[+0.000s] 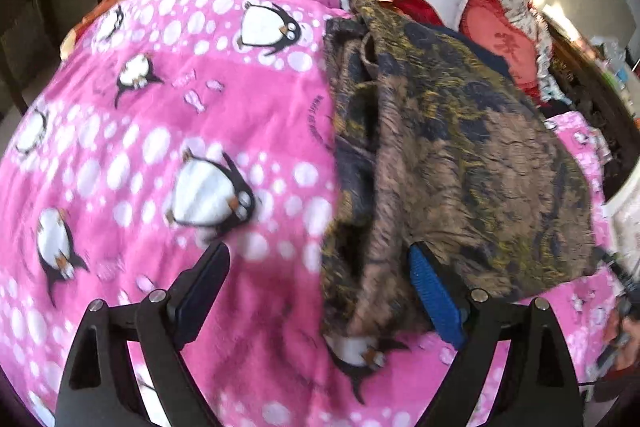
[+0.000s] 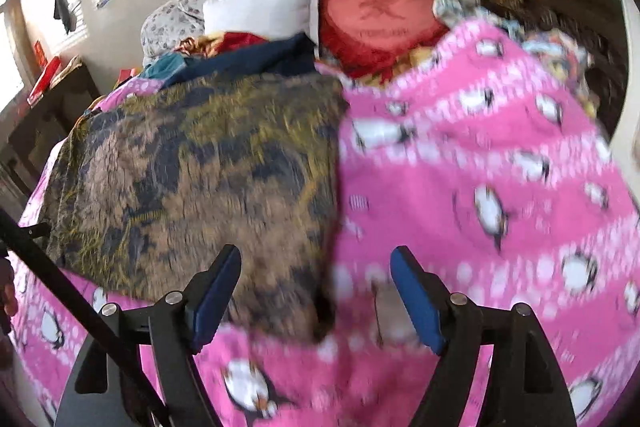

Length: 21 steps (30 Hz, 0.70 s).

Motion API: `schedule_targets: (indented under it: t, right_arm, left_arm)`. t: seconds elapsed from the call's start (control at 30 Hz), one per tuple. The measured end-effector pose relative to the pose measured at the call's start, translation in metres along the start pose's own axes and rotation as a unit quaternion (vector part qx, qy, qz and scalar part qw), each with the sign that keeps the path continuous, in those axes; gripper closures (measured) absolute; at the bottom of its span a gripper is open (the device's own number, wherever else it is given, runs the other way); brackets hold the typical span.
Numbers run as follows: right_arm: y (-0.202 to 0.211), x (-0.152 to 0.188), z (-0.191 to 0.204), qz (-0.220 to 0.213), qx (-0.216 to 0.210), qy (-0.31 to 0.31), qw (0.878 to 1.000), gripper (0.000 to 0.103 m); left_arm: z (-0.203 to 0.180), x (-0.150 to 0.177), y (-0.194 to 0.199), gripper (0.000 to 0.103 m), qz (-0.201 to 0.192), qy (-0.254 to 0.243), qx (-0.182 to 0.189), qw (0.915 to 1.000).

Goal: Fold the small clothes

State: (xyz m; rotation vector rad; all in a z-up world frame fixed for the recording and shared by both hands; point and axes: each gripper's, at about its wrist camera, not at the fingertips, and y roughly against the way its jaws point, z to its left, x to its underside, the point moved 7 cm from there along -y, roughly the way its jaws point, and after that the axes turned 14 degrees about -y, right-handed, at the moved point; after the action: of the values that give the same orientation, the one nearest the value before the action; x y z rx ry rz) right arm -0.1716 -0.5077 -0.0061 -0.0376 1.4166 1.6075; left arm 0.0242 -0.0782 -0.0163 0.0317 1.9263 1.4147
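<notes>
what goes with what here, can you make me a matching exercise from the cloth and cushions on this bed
Things:
1. pink fleece penguin blanket
2. brown, navy and mustard patterned garment
3. red heart-shaped cushion
4. plain white pillow

Places:
A. lying on top of the pink blanket
B. at the far end, just left of the heart
C. spread over the bed beneath everything
D. at the far end, edged with a red fringe

Pairs: 1-C, 2-A, 3-D, 4-B

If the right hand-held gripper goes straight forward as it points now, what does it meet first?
Most likely the near edge of the brown patterned garment, where it meets the pink penguin blanket. The right hand-held gripper is open; blur leaves depth unclear.
</notes>
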Motion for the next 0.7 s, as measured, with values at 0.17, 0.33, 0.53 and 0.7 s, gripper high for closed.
schedule_targets:
  t: [0.17, 0.33, 0.53, 0.7]
  right_arm:
    - [-0.011, 0.017, 0.01, 0.017, -0.02, 0.001, 1.0, 0.072]
    - [0.006, 0.02, 0.016, -0.002, 0.027, 0.064, 0.998, 0.099]
    - [0.018, 0.014, 0.019, -0.003, 0.061, 0.042, 0.997, 0.092]
    - [0.038, 0.001, 0.118, -0.023, -0.049, 0.075, 0.996, 0.035]
  left_arm:
    - [-0.01, 0.003, -0.01, 0.012, 0.002, 0.021, 0.018, 0.9996]
    - [-0.015, 0.009, -0.017, 0.012, 0.004, 0.008, -0.012, 0.9999]
    - [-0.01, 0.016, -0.013, 0.012, -0.037, 0.025, -0.007, 0.999]
    - [0.0, 0.027, -0.005, 0.01, -0.081, 0.047, 0.027, 0.9952]
